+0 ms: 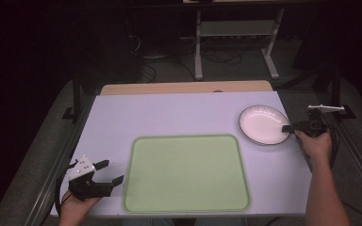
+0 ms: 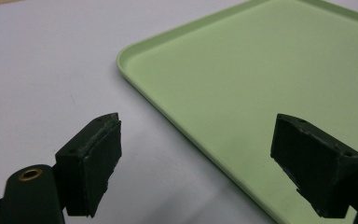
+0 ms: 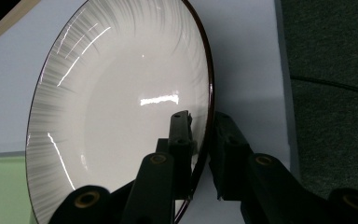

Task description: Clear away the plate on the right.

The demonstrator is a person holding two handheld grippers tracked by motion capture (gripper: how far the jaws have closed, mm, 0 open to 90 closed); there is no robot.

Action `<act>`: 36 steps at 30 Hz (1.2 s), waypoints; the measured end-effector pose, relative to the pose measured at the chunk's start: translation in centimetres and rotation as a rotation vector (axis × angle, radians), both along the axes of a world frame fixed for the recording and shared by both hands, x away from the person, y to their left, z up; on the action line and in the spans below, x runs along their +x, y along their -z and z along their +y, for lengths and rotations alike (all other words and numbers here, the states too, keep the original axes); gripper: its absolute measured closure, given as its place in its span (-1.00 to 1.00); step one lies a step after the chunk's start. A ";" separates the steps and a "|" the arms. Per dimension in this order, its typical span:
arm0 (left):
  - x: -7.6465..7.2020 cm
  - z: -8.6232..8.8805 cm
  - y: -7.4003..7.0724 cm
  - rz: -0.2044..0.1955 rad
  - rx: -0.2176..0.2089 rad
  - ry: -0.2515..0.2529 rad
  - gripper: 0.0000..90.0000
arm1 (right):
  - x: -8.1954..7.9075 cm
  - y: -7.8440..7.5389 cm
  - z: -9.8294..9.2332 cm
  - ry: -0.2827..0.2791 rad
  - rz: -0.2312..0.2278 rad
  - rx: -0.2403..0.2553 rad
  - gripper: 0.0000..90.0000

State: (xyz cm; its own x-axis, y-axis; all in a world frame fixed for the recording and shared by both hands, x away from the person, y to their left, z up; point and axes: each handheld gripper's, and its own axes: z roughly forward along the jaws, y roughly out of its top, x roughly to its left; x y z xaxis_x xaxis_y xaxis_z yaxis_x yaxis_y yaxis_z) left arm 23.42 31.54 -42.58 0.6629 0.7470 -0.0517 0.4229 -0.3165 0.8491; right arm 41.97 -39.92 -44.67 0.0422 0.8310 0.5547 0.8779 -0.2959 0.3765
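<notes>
Plate rim grip, right of the tray

My right gripper [image 3: 200,154] pinched the plate [image 1: 263,123] at its rim; glazed, slippery, breakable. Left gripper [image 2: 196,163] gaped wide beside the tray [image 1: 186,174].

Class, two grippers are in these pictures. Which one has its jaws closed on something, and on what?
The right gripper: its jaws pinch the rim of the white plate. The left gripper stands open beside the green tray, holding nothing.

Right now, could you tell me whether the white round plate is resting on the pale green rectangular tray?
No, the white round plate sits on the table, apart from the pale green rectangular tray.
</notes>
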 end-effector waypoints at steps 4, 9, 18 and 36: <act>0.0 0.0 0.0 -0.001 0.002 0.001 -0.65 | -0.1 0.1 -0.2 0.017 0.002 0.027 0.77; 0.0 -0.1 0.0 0.000 0.002 0.001 -0.64 | -0.1 0.2 -0.1 0.037 0.006 0.036 0.78; -0.1 -0.2 -0.1 -0.002 0.008 0.007 -0.65 | -0.1 0.3 -0.3 0.093 0.050 0.092 0.84; -0.3 -0.1 -0.3 -0.012 0.002 0.013 -0.64 | -0.4 0.7 -0.6 0.185 0.087 0.194 0.87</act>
